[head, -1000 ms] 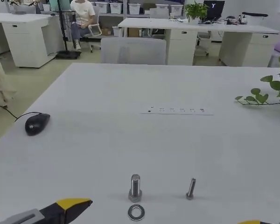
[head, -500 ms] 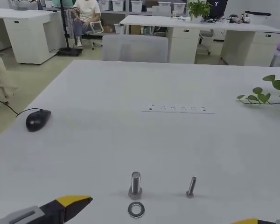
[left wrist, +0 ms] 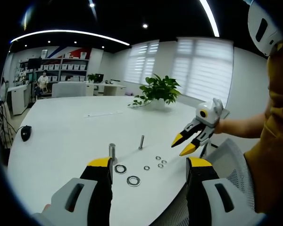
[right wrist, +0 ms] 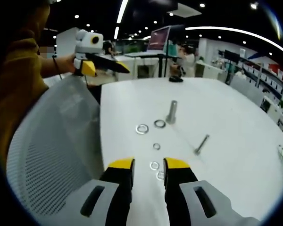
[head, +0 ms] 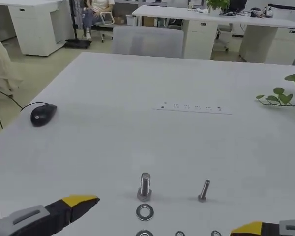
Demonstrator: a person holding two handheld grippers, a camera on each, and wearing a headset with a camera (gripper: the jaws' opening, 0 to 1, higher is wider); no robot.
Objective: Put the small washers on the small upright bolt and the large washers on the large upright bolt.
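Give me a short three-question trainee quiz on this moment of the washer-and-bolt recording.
1. True or false: the large upright bolt carries no washer yet.
2. How many large washers lie on the table?
3. The left gripper is: A open and empty; B shut on a large washer; C shut on the large upright bolt.
Key: 1 true; 2 two; 3 A.

The person wears a mustard-yellow top and a white headset with a dark slot, and the left gripper and right gripper look alike, with pale grey slotted bodies and black fingers capped with yellow tips.
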